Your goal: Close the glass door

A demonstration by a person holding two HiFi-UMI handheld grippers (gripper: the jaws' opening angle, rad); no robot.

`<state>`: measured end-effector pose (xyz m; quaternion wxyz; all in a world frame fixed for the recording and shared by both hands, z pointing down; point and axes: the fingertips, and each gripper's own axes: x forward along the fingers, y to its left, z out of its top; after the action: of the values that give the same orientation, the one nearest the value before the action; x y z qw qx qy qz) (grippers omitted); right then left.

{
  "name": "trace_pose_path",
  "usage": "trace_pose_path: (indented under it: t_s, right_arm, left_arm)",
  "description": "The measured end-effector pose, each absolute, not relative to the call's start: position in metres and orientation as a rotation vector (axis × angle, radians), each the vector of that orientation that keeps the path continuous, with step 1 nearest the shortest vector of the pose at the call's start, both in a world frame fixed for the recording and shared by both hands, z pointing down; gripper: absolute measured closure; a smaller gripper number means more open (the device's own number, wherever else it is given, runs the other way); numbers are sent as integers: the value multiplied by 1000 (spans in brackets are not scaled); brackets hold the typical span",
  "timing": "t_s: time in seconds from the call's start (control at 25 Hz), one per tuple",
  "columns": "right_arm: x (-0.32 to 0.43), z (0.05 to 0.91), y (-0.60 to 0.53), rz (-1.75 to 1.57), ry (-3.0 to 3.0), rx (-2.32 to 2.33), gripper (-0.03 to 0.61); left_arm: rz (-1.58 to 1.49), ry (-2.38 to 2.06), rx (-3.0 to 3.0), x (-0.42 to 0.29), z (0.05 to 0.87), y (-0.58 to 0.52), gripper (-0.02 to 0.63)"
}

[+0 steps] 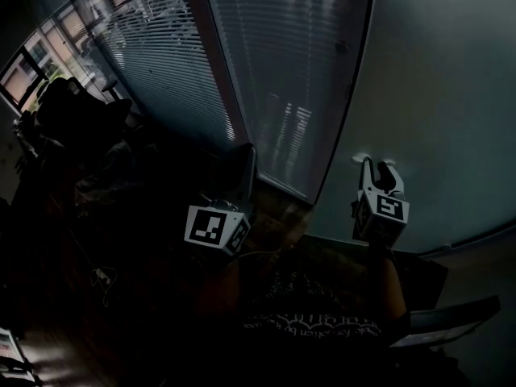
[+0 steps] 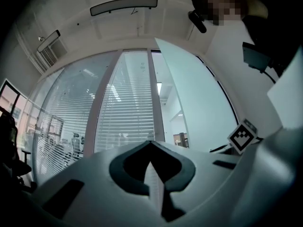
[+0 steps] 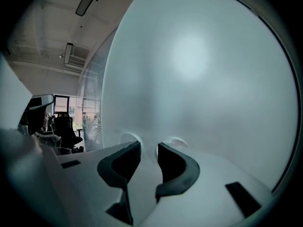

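Observation:
The frosted glass door (image 1: 431,95) fills the right of the head view and nearly all of the right gripper view (image 3: 203,70). My right gripper (image 1: 379,168) has its fingertips against the pane; its jaws stand apart with nothing between them (image 3: 148,145). My left gripper (image 1: 244,161) points at the foot of the brown frame post (image 1: 222,63) beside the door's edge. Its jaws are shut on nothing (image 2: 150,144). In the left gripper view the door (image 2: 194,103) stands ajar, angled out from the frame.
A glass wall with slatted blinds (image 1: 161,63) runs left of the post. A dark office chair (image 1: 81,111) sits at the far left. A laptop (image 1: 443,325) lies at the bottom right, behind my right arm.

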<state>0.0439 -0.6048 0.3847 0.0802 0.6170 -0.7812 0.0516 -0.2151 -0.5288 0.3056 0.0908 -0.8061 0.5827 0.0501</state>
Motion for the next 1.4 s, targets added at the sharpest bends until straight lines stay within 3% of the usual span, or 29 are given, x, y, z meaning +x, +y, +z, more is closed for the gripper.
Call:
trace_pose_path:
  t_s: [1.4]
  right_arm:
    - [77,384,-759,176,-2192,2058,465]
  left_arm:
    - [144,1454,-2554,-191,284,-731,612]
